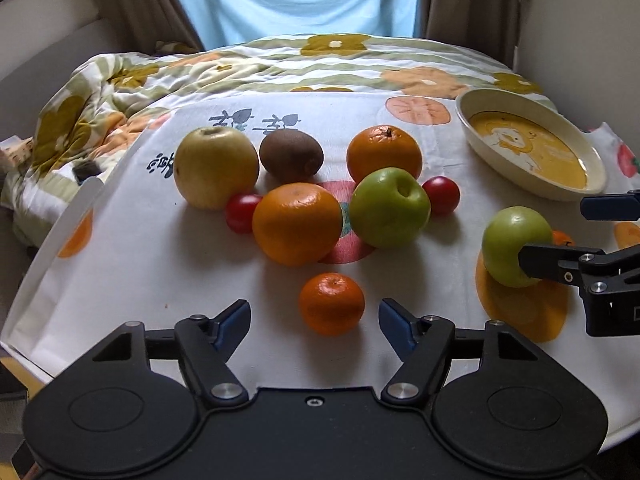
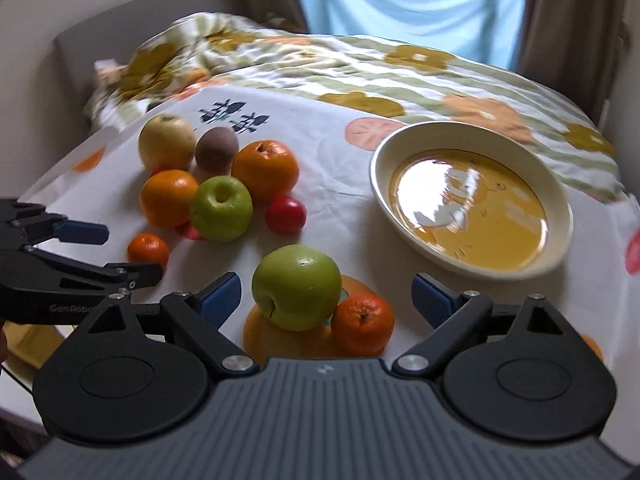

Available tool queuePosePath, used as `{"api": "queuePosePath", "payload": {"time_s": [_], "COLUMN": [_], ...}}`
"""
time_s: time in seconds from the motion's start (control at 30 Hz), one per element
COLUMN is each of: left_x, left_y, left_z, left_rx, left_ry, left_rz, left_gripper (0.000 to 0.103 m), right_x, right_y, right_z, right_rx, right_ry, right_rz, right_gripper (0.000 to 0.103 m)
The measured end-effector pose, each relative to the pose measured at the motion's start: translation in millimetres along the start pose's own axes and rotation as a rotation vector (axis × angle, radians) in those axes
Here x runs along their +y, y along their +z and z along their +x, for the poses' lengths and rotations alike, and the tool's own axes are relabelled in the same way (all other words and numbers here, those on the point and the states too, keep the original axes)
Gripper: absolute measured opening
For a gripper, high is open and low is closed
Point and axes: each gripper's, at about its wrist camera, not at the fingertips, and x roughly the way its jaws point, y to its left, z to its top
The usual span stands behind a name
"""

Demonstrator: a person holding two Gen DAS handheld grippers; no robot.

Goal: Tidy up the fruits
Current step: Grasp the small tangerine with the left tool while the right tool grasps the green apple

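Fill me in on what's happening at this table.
A person holds two grippers over loose fruit on a patterned cloth. The left gripper, open, lines up on a small mandarin. The right gripper, open, straddles a green apple with another mandarin beside it. Nothing is gripped, and the dish holds no fruit.

Left tongs [image 1: 314, 322] held pitched downward, jaws parted — nothing gripped, right tongs [image 2: 326, 294] likewise angled down, jaws spread wide.
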Motion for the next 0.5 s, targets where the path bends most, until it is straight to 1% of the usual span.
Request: {"api": "queuePosePath", "payload": {"time_s": [0.07, 0.13, 0.2, 0.27, 0.33, 0.4, 0.5], "left_x": [-3.5, -7.1, -9.3, -10.0, -9.7, -10.4, -11.2], "left_y": [-0.5, -1.5, -2.2, -3.9, -5.5, -6.2, -7.3], "left_z": [3.4, 6.1, 8.2, 8.7, 8.8, 7.7, 7.5], "left_rx": [-0.005, -0.010, -0.011, -0.017, -0.024, -0.029, -0.036], "left_ry": [0.010, 0.018, 0.021, 0.018, 0.004, 0.005, 0.005], "left_rz": [-0.010, -0.015, -0.024, -0.029, -0.035, -0.034, -0.024], "left_gripper": [0.073, 0.062, 0.061, 0.055, 0.045, 0.041, 0.041], "right_x": [-1.4, -2.8, -2.7, -1.3, 0.2, 1.1, 2.8], "right_y": [-0.5, 0.1, 0.6, 0.7, 0.8, 1.2, 1.7], "right_z": [5.1, 9.8, 12.9, 15.5, 18.0, 19.8, 20.6], "right_rx": [0.001, 0.006, 0.011, 0.012, 0.013, 0.014, 0.013], "right_ry": [0.022, 0.041, 0.059, 0.071, 0.077, 0.089, 0.100], "right_rz": [-0.020, -0.031, -0.038, -0.052, -0.067, -0.078, -0.100], "right_gripper": [0.103, 0.102, 0.100, 0.098, 0.096, 0.095, 0.092]}}
